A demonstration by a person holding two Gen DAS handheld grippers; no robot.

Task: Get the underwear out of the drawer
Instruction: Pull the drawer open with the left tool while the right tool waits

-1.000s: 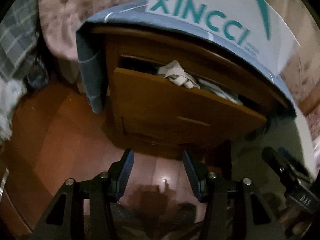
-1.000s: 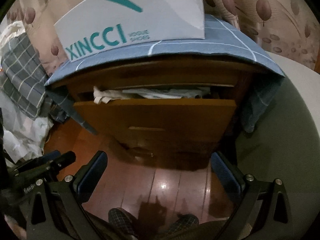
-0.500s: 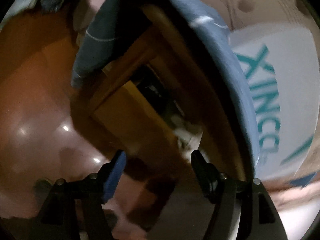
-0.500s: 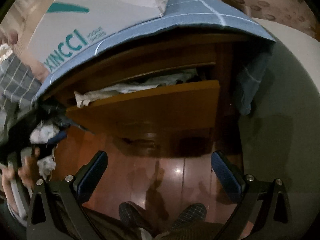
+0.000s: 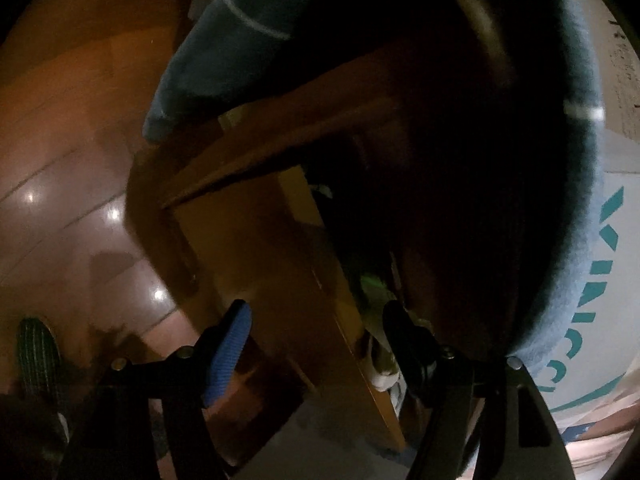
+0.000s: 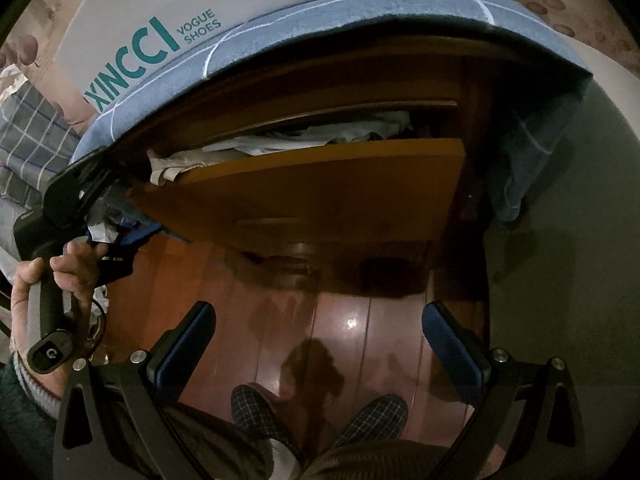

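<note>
A white shoe box (image 6: 208, 4) lying beyond the right gripper, up and to its left, carries teal letters reading "XINCCI" with smaller "VOGUE SHOES" beside them. In the left wrist view the same box (image 5: 620, 240) shows at the far right, its teal lettering cut off and unreadable.

Dim, blurred wooden drawer interior (image 5: 352, 240): contents indistinct; white lettered shoe box (image 6: 168, 12) cut off by frame edge.

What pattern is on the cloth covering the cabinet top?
The cloth is blue with thin white grid lines, clearest in the right wrist view.
</note>
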